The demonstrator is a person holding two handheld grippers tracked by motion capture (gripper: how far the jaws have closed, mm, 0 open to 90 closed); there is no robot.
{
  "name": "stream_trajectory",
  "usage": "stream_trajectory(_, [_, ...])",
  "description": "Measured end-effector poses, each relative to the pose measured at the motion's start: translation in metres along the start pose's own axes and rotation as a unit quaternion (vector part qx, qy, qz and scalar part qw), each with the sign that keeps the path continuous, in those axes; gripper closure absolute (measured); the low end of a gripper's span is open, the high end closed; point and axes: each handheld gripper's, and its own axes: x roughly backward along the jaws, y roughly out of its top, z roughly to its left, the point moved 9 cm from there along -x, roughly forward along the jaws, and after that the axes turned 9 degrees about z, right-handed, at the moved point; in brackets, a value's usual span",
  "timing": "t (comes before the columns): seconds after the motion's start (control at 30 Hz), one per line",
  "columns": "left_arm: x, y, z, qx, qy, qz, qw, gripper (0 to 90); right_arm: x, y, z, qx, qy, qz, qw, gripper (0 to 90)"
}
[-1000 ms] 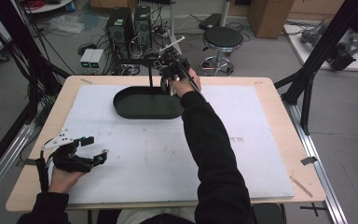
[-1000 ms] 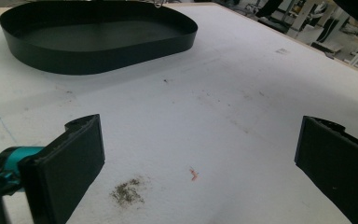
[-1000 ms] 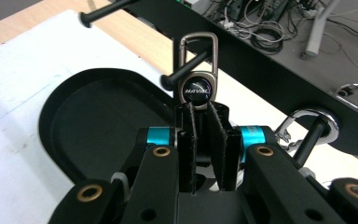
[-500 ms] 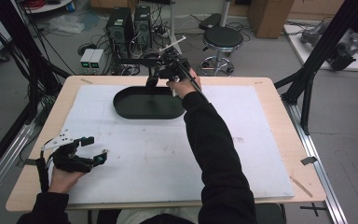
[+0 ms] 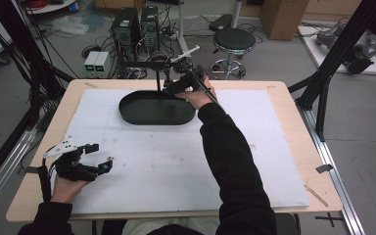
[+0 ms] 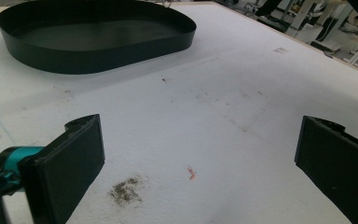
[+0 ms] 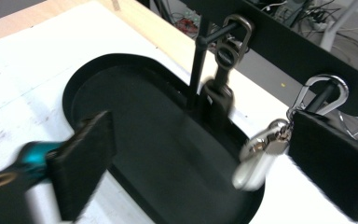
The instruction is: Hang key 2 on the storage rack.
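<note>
A black oval tray (image 5: pixel 142 115) lies at the far middle of the white mat. Behind its far rim rises a black stand (image 5: pixel 157 78) with a cross bar. My right gripper (image 5: pixel 172 88) hovers open over the tray's far right end, close to the stand. In the right gripper view its jaws (image 7: pixel 205 163) are wide apart. A black key fob (image 7: pixel 217 99) hangs on a ring from one peg. A pale fob (image 7: pixel 255 161) hangs on a silver carabiner (image 7: pixel 325 93) and is blurred, next to the right jaw. My left gripper (image 5: pixel 103 155) rests open at the front left (image 6: pixel 203 172), with nothing in it.
The tray (image 6: pixel 98 56) lies far ahead of the left gripper across the bare white mat (image 6: pixel 242 116), which has a small dirt smudge (image 6: pixel 126 190). The wooden table edge (image 5: pixel 293 122) frames the mat. A stool (image 5: pixel 232 41) and computer boxes (image 5: pixel 134 29) stand beyond the table.
The right hand has drawn back slightly toward the person from the stand and dropped a little over the tray's far rim. The left gripper has stayed still.
</note>
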Motion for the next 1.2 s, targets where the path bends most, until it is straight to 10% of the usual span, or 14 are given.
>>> stream_trajectory(1.2, [-0.001,0.0,0.0,0.001,0.001,0.002,1.0,1.9,0.024,-0.08,-0.013,-0.052,0.024,-0.024,0.9981,0.8])
